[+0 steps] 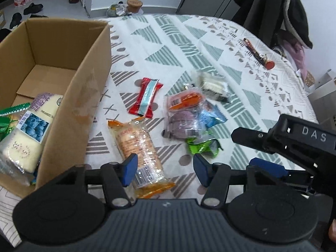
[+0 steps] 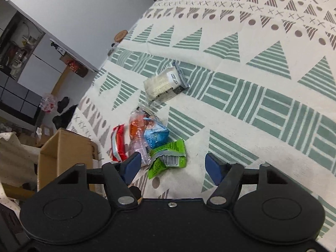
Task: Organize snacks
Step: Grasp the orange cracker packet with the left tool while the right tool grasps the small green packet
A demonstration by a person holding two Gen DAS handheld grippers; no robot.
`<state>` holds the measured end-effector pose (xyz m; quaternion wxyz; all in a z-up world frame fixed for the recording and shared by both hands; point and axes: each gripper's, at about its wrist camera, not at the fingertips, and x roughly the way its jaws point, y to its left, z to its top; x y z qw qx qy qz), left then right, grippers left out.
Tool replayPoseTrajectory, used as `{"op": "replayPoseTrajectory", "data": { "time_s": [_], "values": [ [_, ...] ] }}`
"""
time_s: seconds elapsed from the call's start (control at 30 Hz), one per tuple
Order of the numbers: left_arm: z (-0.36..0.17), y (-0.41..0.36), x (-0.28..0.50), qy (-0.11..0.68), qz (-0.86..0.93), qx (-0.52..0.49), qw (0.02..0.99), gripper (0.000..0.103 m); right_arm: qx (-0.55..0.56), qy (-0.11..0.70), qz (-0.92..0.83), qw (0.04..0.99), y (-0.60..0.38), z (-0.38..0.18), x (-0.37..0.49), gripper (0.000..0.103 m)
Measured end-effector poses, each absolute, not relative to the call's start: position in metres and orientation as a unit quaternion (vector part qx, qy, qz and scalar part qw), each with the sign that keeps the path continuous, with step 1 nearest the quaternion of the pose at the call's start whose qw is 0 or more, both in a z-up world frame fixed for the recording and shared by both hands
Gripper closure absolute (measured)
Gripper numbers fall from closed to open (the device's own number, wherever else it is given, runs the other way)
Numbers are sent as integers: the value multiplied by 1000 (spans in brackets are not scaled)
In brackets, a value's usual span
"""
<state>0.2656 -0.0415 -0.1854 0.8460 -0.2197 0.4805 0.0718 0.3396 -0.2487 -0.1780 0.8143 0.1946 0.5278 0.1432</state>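
A cardboard box [image 1: 84, 96] stands open at the left of the patterned table and holds a white and blue snack pack [image 1: 31, 126]. Loose snacks lie to its right: an orange biscuit pack [image 1: 138, 147], a red packet [image 1: 146, 97], a clear bag of mixed snacks [image 1: 184, 111], a green packet [image 1: 201, 146] and a white cake pack [image 1: 212, 86]. My left gripper [image 1: 166, 170] is open, hovering over the near end of the biscuit pack. My right gripper [image 2: 172, 167] is open and empty just above the green packet [image 2: 168, 157]; it also shows in the left wrist view [image 1: 283, 140].
The table wears a white cloth with green and grey triangles [image 1: 189, 42]. Keys and a red tag [image 1: 262, 56] lie at the far right. A chair with dark clothes [image 1: 279, 12] stands behind the table. The box shows at the left of the right wrist view [image 2: 63, 147].
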Motion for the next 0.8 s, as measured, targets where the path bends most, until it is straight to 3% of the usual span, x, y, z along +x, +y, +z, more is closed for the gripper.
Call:
{"op": "replayPoseTrajectory", "data": {
  "time_s": [0.43,0.57,0.6,0.63,0.7,0.8],
  "values": [
    [-213,-33,284,504,78,-205,835,45,165,545,140,810,-226,-200,354,36],
    [-214,-33,289,502,74,-203,837,49,155,545,135,813,-224,-204,354,41],
    [-215,-32,290,502,75,-201,838,54,154,545,136,813,-223,-204,354,50],
    [-215,-32,290,502,79,-198,838,64,155,547,138,811,-224,-204,354,65],
    [-215,-30,291,501,81,-201,838,68,162,557,139,802,-226,-207,354,85],
    [-212,-30,290,499,71,-203,839,69,163,557,129,804,-231,-205,351,86]
  ]
}}
